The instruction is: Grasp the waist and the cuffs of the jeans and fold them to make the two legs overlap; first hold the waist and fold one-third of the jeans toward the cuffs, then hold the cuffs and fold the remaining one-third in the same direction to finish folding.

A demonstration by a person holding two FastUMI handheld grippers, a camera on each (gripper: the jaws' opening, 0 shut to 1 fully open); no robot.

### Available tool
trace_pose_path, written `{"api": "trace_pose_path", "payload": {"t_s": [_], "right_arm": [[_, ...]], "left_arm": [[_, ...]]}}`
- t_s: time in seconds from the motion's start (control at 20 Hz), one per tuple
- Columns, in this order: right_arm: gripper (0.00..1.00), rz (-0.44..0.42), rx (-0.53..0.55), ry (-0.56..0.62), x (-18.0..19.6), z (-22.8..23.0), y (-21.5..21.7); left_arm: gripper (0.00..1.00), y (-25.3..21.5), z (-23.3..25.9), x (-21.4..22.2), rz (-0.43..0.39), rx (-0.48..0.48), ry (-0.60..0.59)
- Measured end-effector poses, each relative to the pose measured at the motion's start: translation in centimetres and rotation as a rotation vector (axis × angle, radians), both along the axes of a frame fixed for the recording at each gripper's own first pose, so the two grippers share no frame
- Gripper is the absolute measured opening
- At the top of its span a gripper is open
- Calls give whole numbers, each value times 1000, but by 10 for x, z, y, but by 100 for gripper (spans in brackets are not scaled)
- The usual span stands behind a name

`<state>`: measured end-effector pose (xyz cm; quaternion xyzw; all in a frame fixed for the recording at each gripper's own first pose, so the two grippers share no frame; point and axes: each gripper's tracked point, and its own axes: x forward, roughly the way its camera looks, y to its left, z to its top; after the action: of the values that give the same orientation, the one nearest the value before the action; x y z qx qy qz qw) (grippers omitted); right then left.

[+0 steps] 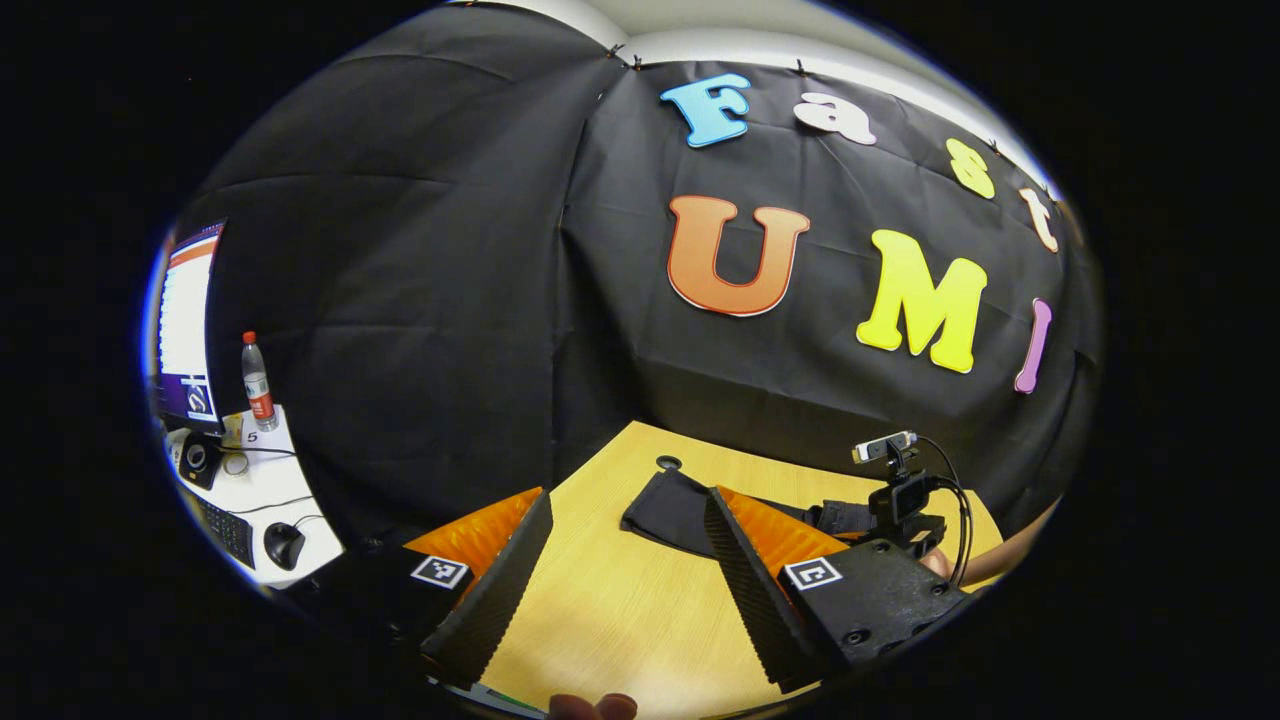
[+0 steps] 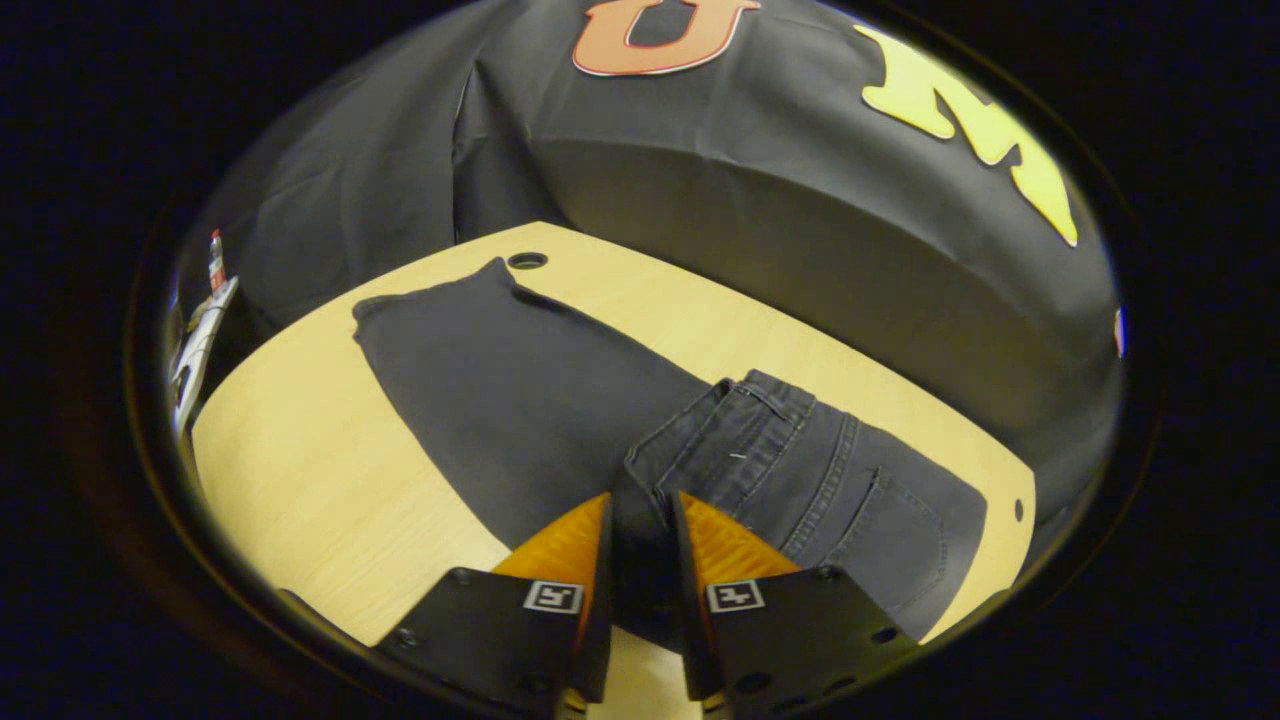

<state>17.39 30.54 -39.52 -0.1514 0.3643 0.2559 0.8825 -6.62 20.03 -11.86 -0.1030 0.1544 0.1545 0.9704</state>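
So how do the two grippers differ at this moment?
The left gripper is open with its fingers spread wide over the bare table, while the right gripper is shut on the jeans. The left gripper holds nothing; the right gripper pinches the near edge of the folded waist part. The left gripper sits above the table; the right gripper is low at the cloth. Both point across the table toward the booth wall.

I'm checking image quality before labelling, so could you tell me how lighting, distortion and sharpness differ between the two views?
Left gripper view: brightly lit, table sharp, strong fisheye bending at the edges, monitor blown out. Right gripper view: dimmer and warmer, jeans legible with visible stitching near the waist, table edge bowed by the lens, right tongs slightly soft up close.
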Motion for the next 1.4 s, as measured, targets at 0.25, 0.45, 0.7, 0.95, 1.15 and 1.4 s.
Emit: {"api": "trace_pose_path", "payload": {"t_s": [0.25, 0.45, 0.7, 0.95, 1.15, 1.4], "right_arm": [[93, 29, 91, 0, -17, 27, 12], [96, 74, 148, -53, -42, 82, 11], [95, 96, 214, -168, -72, 187, -32], [96, -12, 198, -244, -85, 259, -120], [95, -155, 204, -256, -87, 289, -177], [95, -240, 172, -242, -95, 290, -218]], "left_arm": [[99, 0, -1, 6, -21, -9, 2], [99, -1, -10, 17, -66, -35, -1], [99, -11, -56, 47, -85, -357, 2], [98, -13, -108, 98, -19, -755, -53], [98, -7, -166, 132, 76, -950, -12], [100, 0, -207, 164, 170, -1147, 34]]}}
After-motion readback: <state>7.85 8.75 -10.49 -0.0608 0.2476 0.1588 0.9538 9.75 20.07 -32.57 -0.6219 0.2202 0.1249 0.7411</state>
